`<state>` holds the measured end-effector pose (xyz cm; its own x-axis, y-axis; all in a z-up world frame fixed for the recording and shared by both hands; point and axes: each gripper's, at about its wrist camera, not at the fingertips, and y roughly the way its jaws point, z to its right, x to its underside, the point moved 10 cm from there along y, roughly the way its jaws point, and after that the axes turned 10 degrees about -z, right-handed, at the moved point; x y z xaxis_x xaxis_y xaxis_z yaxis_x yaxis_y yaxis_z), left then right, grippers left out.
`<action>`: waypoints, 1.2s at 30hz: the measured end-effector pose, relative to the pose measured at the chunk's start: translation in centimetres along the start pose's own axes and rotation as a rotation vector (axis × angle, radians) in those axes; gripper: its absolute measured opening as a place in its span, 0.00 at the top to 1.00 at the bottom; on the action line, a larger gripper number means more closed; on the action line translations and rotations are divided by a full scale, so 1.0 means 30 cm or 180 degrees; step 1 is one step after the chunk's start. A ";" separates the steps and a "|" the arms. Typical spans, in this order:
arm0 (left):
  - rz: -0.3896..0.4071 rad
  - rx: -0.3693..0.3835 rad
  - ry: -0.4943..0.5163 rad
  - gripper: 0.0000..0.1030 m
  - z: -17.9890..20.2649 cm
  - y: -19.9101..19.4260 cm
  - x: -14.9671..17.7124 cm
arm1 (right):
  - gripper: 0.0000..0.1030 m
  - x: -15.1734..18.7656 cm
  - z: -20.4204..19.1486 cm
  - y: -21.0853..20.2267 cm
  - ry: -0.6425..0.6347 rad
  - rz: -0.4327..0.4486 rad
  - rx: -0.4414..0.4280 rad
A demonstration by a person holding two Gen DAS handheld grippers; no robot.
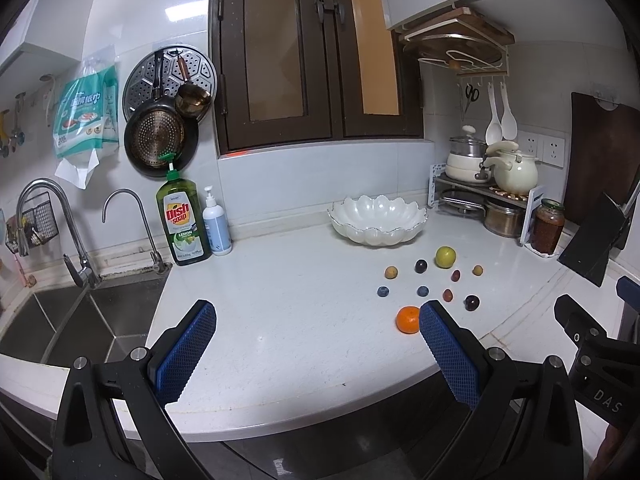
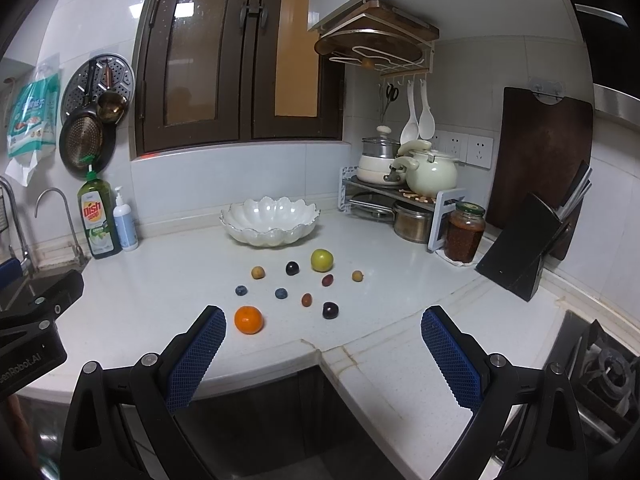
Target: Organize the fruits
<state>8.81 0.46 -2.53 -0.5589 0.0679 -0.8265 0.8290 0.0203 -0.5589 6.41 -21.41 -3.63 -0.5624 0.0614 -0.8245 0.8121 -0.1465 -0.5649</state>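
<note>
Blue ribbed pads of the left claw (image 1: 316, 320) are standing wide apart, holding nothing, hovering over the near edge of the white desk (image 1: 280, 300); the right claw (image 2: 322, 328) is likewise gaping wide and empty. Going left to right across the fruit, two blueberries (image 2: 241, 290) are lying at the left, a tangerine (image 2: 248, 319) is sitting nearest, just beyond the right claw's left pad, then small dark plums (image 2: 330, 310) and a green fruit (image 2: 322, 260) farther back. All are resting loose on the desk, none yet in the scalloped white bowl (image 2: 270, 222) standing beyond them. I judge the tangerine light and slightly yielding, best pinched across its middle; the berries are likely soft, prone to rolling and needing a gentle squeeze; the bowl looks fragile.
</note>
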 end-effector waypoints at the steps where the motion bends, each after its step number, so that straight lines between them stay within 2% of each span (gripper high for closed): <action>1: -0.0001 -0.0002 0.0001 0.00 0.000 0.000 0.000 | 0.03 -0.001 0.000 0.000 0.0003 0.0003 -0.0003; 24: -0.0051 0.0080 0.0038 0.00 0.024 0.044 -0.015 | 0.03 -0.007 -0.004 0.043 0.0007 -0.0066 0.0072; 36: -0.0134 0.0278 0.0241 0.00 0.052 0.135 -0.022 | 0.03 0.005 -0.004 0.121 0.0120 -0.0230 0.0208</action>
<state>12.50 -1.07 -4.33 -0.5871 0.1440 -0.7966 0.7980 -0.0621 -0.5994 9.28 -21.82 -5.81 -0.6119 0.1111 -0.7831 0.7571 -0.2044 -0.6206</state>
